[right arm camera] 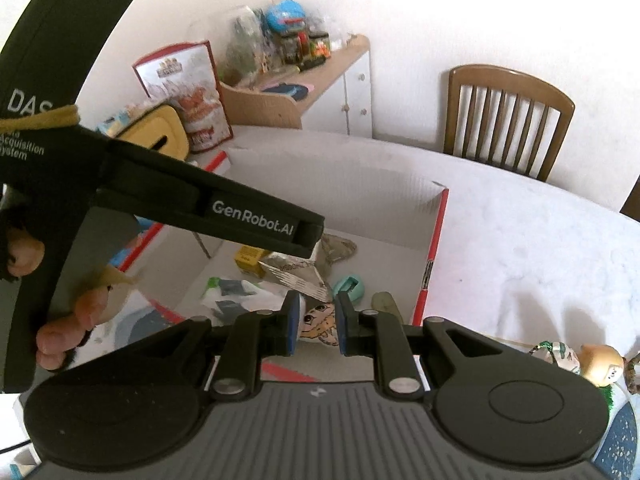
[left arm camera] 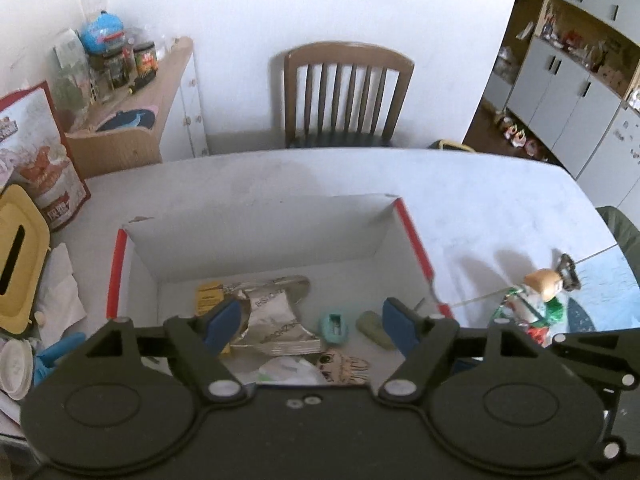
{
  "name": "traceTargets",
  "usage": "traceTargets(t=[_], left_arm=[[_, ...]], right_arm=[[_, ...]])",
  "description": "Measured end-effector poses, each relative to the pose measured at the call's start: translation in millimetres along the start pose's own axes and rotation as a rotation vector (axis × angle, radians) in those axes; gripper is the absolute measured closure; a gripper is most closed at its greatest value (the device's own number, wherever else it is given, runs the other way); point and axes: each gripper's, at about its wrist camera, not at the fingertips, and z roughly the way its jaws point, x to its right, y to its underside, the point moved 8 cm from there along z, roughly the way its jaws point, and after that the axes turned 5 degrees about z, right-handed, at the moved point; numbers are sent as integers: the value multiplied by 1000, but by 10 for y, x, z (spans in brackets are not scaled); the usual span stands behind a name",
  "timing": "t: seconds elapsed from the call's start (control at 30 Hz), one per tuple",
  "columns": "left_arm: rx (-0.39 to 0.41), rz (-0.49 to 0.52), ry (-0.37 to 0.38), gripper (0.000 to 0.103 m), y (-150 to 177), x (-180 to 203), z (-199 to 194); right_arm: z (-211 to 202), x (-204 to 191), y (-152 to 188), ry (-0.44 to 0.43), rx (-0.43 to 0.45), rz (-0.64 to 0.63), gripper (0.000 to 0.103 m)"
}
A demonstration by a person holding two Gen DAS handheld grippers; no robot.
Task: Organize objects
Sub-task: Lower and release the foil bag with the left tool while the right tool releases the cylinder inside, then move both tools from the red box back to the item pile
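- With both hand-held grippers empty over the box point(left arm camera: 414, 242), this reads as the gap between a drop and the next pick
- Left hand-held gripper point(left arm camera: 310, 326): jaws wide apart, blue pads clear of everything, nothing between them
- Right hand-held gripper point(right arm camera: 318, 330): jaws nearly closed, only a narrow gap, nothing gripped; the cartoon card point(right arm camera: 320, 322) seen through the gap lies on the box floor below, not in the pads
- Already in the box: foil pack point(left arm camera: 276, 320), yellow packet point(left arm camera: 208, 296), teal sharpener point(left arm camera: 335, 326), green eraser-like piece point(left arm camera: 374, 328), cartoon card, white wrapper point(left arm camera: 286, 370)
- Still out on the worktop point(left arm camera: 480, 200): doll point(left arm camera: 536, 300) with a tan head and green trim, just beside the box's right wall, lying on a blue mat point(left arm camera: 580, 316)
- Clutter by the box's left side: yellow tissue holder point(left arm camera: 16, 256), red snack bag point(left arm camera: 44, 152); can't tell if those are part of the job
- My read: most small items are sorted, the doll is the likely next target
- Next move calls for the right hand-held gripper, which is nearer: open the jaws first, swing right past the box wall, drop onto the doll's body rather than the round head
- Risk: string or trim around the doll may snag
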Motion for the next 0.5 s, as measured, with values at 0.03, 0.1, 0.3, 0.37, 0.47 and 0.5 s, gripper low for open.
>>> traceTargets(t=[0.03,0.1,0.3,0.37,0.47,0.5], left_arm=[[9,-1,4,25,7,20,-42],[23,-3,11,24,18,52,-117],[85,-7,14,22,43,161,-346],[105,-13,13,21,39,205,-428],[126,-8,16,19,48,311,-533],[132,-7,18,19,58,352,-564]], right_arm=[[-48,-8,-2,-7,8,0,85],[-123,-27,11,-16,23,-7,85],[-416,52,88,-28,69,5,59],[-500,91,130,-27,85,-5,51],[-614,159,222,-30,96,-8,50],[-658,191,249,-31,101,-6,49]])
